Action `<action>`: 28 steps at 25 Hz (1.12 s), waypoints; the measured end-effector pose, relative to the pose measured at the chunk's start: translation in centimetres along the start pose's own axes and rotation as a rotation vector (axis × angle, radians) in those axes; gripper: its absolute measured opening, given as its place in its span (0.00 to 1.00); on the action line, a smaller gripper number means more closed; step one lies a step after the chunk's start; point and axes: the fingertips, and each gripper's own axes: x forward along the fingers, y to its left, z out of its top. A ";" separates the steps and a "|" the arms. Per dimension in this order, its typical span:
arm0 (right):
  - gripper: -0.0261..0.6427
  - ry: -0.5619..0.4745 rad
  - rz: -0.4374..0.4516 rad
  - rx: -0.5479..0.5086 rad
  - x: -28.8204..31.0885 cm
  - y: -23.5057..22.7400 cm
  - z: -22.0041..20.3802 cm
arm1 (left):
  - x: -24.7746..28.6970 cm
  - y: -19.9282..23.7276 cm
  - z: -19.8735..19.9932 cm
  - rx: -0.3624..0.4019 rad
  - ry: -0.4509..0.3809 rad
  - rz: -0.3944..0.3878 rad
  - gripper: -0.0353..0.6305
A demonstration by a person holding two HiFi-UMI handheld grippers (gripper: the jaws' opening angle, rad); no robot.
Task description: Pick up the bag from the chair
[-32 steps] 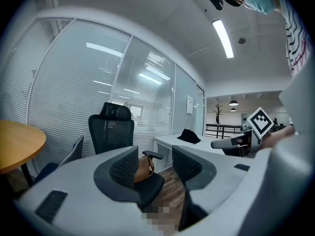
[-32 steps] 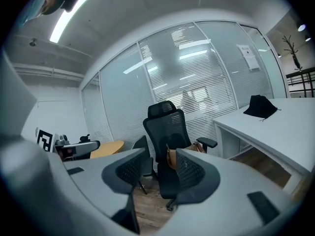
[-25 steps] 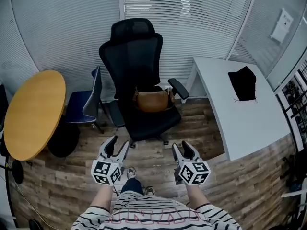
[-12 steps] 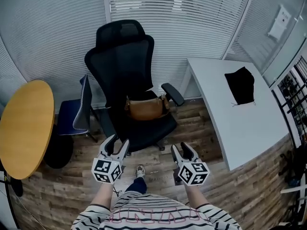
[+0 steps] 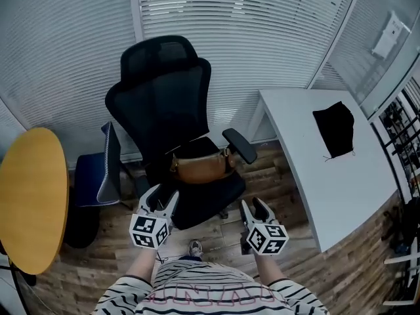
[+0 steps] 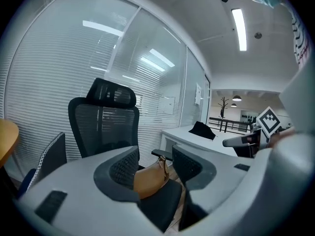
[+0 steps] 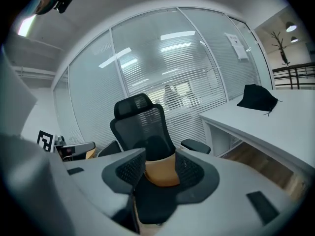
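A tan leather bag point(image 5: 200, 166) lies on the seat of a black mesh office chair point(image 5: 169, 104), against the backrest. The bag point(image 6: 151, 179) shows between the left jaws in the left gripper view, and the bag point(image 7: 161, 173) shows between the right jaws in the right gripper view. My left gripper point(image 5: 161, 199) hangs open just short of the seat's front left edge. At the seat's front right my right gripper point(image 5: 256, 209) is open too. Neither touches the bag.
A white desk point(image 5: 315, 163) with a black cloth point(image 5: 335, 130) on it stands to the right. To the left are a blue side chair point(image 5: 98, 176) and a round yellow table point(image 5: 29, 195). Glass walls with blinds close the back. The floor is wood plank.
The chair and bag have come closer and sit more centred in the head view. Both grippers stay open at the same spacing. The yellow table has slid towards the left edge.
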 end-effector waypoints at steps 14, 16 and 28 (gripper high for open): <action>0.32 0.066 -0.025 0.045 9.1 -3.4 -0.9 | 7.6 5.1 -4.0 -0.074 0.108 0.079 0.34; 0.32 0.097 -0.008 0.032 10.7 -4.3 -1.1 | 8.6 5.5 -5.0 -0.105 0.124 0.114 0.34; 0.32 0.251 0.117 0.004 21.7 -9.2 -2.3 | 15.1 9.3 -8.5 -0.236 0.124 0.375 0.37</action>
